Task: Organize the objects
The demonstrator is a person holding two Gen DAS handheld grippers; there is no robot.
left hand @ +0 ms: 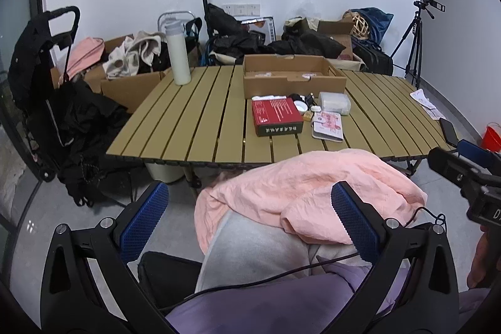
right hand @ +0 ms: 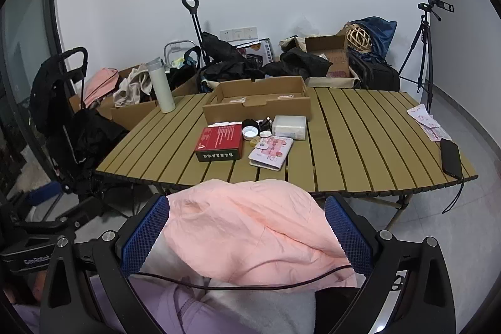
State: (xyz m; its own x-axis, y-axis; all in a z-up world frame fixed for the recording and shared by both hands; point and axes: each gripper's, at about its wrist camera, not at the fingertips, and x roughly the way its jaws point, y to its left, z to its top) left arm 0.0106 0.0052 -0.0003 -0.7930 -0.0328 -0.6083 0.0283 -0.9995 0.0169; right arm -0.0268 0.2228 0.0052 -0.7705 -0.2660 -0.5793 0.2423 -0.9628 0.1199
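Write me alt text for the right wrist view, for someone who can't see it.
The open right tool hovers over a crumpled pink garment on the person's lap, facing a tan slatted folding table. On the table sit a shallow open cardboard box, a red rectangular box, a pink patterned wallet, a tall white bottle and a black phone.

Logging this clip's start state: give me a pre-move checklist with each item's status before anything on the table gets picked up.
1. Left gripper open, holding nothing: ok.
2. Right gripper open, holding nothing: ok.
3. Cardboard tray open-topped, ready to receive items: ok.
4. Red box, floral wallet, clear container and white cap unobstructed on table: ok.
5. Grippers within reach of the items: not ok, both above lap.
6. Black cable clear of fingers: cannot tell.
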